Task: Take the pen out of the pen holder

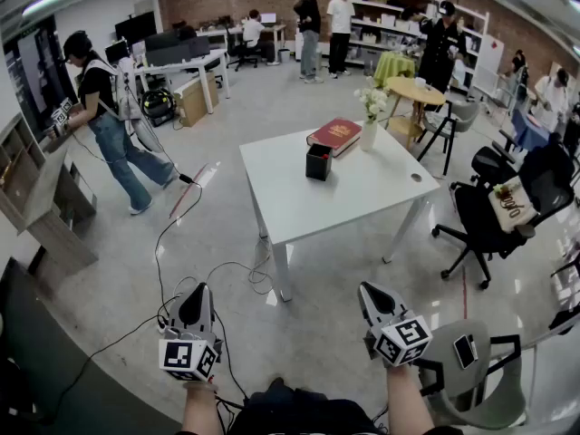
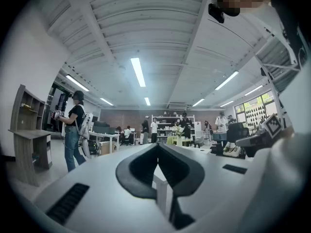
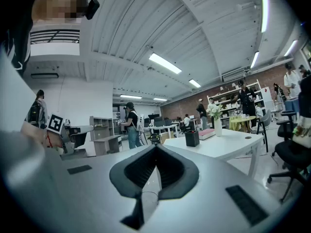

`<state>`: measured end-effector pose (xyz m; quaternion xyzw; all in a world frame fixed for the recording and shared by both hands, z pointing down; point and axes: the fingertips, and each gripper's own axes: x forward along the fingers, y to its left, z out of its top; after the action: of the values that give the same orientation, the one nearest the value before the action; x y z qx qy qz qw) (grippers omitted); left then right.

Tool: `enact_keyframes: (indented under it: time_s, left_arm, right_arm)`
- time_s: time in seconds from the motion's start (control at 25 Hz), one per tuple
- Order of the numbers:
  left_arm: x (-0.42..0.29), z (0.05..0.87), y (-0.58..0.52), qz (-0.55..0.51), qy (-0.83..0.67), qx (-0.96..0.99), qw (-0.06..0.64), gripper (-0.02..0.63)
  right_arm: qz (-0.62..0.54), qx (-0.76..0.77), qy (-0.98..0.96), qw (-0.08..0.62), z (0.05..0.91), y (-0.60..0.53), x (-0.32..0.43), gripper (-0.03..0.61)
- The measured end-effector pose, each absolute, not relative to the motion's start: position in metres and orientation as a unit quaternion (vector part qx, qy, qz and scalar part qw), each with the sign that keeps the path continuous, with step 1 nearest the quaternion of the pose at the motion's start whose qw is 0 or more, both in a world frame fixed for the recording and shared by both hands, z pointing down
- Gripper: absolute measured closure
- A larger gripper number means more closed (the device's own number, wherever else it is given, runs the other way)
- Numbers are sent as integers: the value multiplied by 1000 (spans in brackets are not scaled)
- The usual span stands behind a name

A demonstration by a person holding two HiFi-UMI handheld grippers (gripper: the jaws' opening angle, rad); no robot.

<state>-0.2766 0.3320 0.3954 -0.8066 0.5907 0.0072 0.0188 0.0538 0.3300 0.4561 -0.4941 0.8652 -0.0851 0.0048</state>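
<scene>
A black pen holder (image 1: 318, 162) stands on the white table (image 1: 362, 193) some way ahead of me, and I cannot make out a pen in it from here. It also shows in the right gripper view as the pen holder (image 3: 192, 138) on that table (image 3: 233, 142). My left gripper (image 1: 193, 304) and right gripper (image 1: 372, 296) are held low in front of me, well short of the table. Each points level, and both are shut with nothing in them. The left gripper's (image 2: 158, 146) jaw tips meet, and so do the right gripper's (image 3: 155, 147).
A red book (image 1: 335, 135) and a vase of white flowers (image 1: 370, 116) sit behind the holder. Black cables (image 1: 177, 234) trail over the floor left of the table. Office chairs (image 1: 494, 211) stand to the right, a grey chair (image 1: 476, 370) is beside my right hand, and a person (image 1: 104, 116) stands far left.
</scene>
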Motion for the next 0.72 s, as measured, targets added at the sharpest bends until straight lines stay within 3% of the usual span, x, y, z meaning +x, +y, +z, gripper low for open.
enact_keyframes:
  time_s: [0.72]
  left_arm:
    - [-244, 389, 312, 20, 573, -819, 31, 609]
  right_arm:
    - [-72, -498, 864, 2, 455, 320, 72, 569]
